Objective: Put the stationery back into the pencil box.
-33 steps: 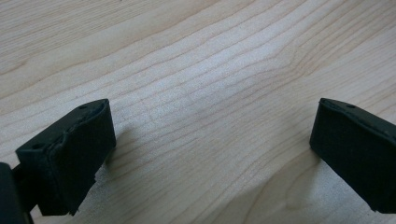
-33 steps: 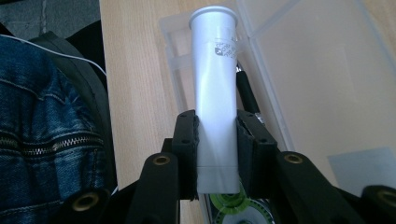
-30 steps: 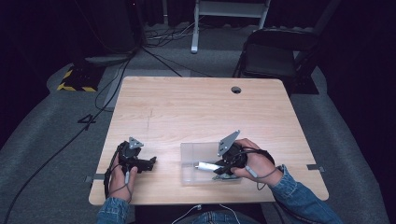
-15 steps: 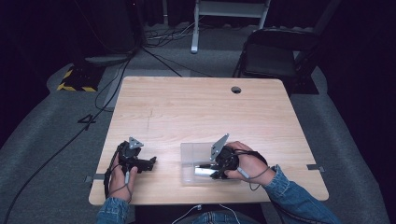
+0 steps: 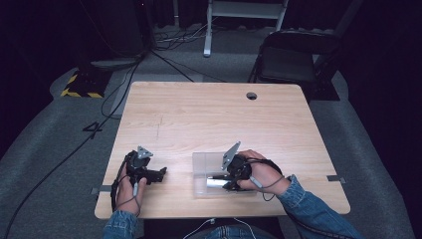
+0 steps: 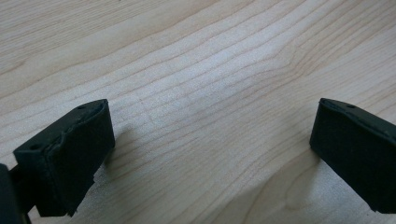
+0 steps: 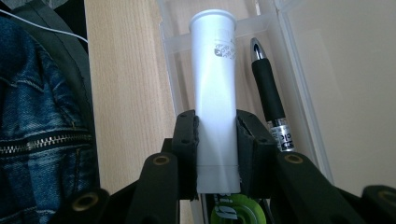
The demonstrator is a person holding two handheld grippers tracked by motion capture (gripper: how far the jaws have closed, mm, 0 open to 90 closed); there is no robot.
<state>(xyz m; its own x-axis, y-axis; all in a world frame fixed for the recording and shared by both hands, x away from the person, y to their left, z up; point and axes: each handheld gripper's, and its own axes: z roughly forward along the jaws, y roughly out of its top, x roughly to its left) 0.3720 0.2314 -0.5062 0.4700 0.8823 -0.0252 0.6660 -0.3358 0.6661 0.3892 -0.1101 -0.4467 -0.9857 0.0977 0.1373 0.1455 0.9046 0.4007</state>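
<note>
White tube (image 7: 215, 84), its grey print too small to read, is lying in the clear tray (image 7: 299, 70), pinched by the right gripper (image 7: 217, 154). Beside it, a black pen (image 7: 267, 84) is resting. Farther left, the left gripper (image 6: 210, 149) is sitting spread on the table (image 5: 209, 114).

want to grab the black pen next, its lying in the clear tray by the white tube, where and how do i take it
Grip the pen across its black rubber sleeve, coming straight down from above. It lies flat between the white tube and a wall of the clear tray, so side access looks blocked; the tube held by the right gripper probably has to clear first.
</note>
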